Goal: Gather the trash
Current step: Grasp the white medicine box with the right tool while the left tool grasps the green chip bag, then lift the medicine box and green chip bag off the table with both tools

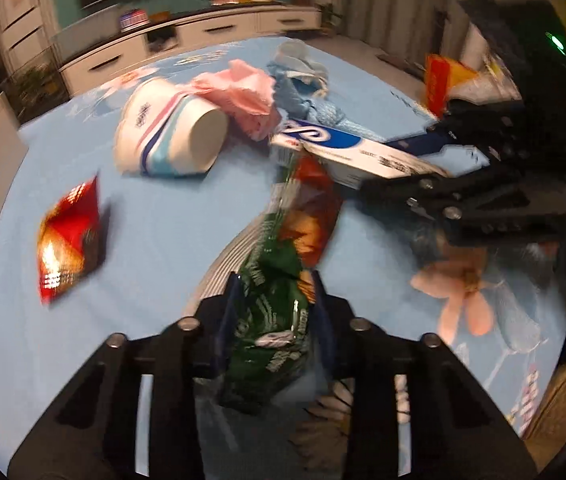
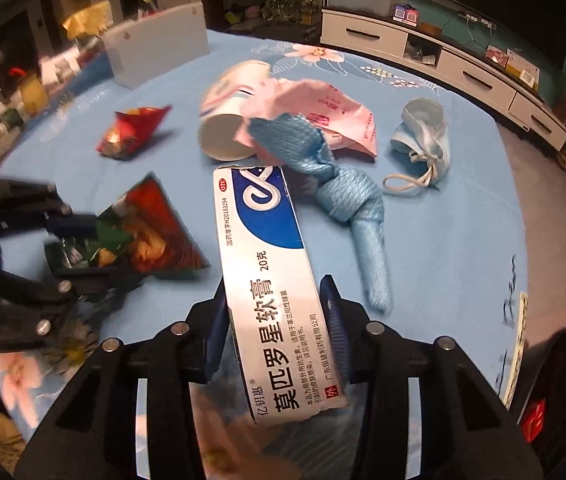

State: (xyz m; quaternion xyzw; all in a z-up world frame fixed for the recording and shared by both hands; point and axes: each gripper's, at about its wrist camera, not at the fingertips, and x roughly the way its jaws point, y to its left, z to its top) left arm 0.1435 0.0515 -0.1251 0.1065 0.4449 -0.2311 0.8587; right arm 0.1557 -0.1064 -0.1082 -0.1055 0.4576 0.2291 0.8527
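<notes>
Left wrist view: left gripper (image 1: 275, 300) clamped on a green-and-orange snack bag (image 1: 283, 280), held above the blue floral tablecloth (image 1: 163, 220); a paper cup (image 1: 171, 132) and red wrapper (image 1: 71, 240) lie beyond. Right wrist view: right gripper (image 2: 279, 308) clamped on a white-and-blue ointment box (image 2: 271, 280), with a knotted blue cloth (image 2: 347, 204) and face mask (image 2: 423, 136) on the cloth ahead.

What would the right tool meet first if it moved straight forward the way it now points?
Probably the knotted blue cloth. The right tool holds the ointment box, whose far end points toward the cloth and the tipped paper cup behind it. Depth is unclear, so the box might pass above them.
</notes>
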